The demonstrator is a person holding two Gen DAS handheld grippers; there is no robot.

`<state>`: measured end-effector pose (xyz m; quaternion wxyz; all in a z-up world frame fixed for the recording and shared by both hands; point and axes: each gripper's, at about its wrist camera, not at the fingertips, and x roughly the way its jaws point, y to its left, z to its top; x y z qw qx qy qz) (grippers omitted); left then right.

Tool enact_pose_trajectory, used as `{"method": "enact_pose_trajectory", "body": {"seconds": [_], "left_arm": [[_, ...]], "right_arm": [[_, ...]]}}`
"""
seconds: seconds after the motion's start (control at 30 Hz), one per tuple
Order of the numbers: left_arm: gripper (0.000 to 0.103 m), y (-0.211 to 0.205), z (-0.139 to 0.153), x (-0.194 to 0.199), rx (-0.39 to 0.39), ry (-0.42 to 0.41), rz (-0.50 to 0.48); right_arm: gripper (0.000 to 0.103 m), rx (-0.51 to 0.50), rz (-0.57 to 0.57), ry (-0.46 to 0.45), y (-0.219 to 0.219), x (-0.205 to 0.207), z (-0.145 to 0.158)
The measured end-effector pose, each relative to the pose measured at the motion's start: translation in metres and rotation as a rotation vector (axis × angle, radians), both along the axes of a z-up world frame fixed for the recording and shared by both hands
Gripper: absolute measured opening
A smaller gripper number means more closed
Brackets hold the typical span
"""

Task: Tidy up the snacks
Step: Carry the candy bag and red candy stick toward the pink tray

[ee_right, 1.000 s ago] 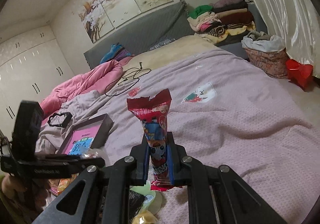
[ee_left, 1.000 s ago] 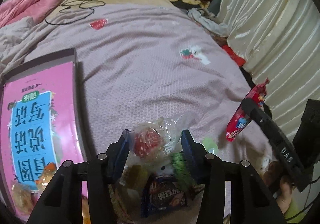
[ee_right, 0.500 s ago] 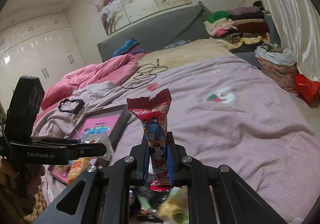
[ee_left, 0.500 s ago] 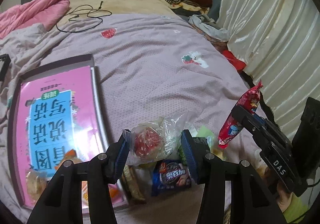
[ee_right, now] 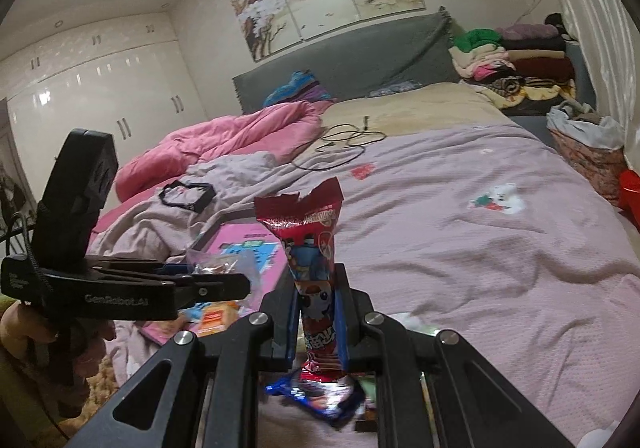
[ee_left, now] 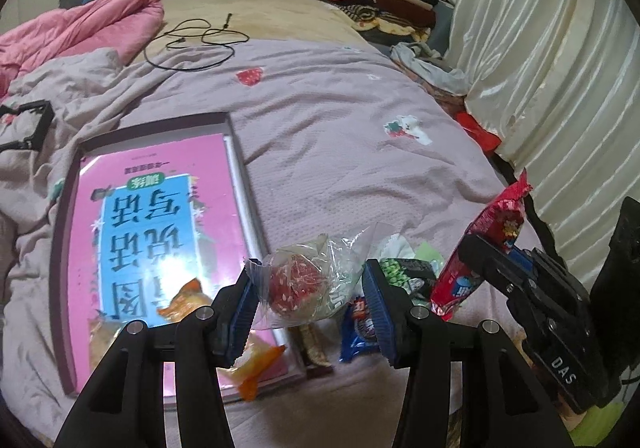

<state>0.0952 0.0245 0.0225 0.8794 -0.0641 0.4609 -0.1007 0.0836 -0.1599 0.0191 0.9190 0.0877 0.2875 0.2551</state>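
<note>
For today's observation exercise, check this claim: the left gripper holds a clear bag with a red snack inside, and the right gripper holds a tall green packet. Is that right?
Not quite. The packet in the right gripper is red, not green, as the right wrist view shows. The rest stands: the left gripper does hold a clear bag with a red snack inside.

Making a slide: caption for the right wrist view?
Right gripper pinching an upright red snack packet above the bed.

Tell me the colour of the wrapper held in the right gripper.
Mostly red, with a blue cartoon figure printed on the wrapper. It shows best in the right wrist view.
</note>
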Motion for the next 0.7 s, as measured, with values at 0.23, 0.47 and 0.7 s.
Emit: {"method": "enact_pose_trajectory", "body": {"seconds": [0.23,0.47,0.7], "left_arm": [[0.053,0.032,0.005,-0.009,-0.009,-0.007,0.057],[0.053,0.069,0.011,-0.018,-0.024,-0.020,0.125],[0.053,0.101,0.013,-0.030,-0.044,-0.024,0.186]], "right_arm": [[0.015,-0.013,0.066,-0.006,0.029,-0.007,0.004],[0.015,-0.012,0.122,-0.009,0.060,-0.011,0.007],[0.015,-0.021,0.155,-0.012,0.082,-0.011,0.010]]}}
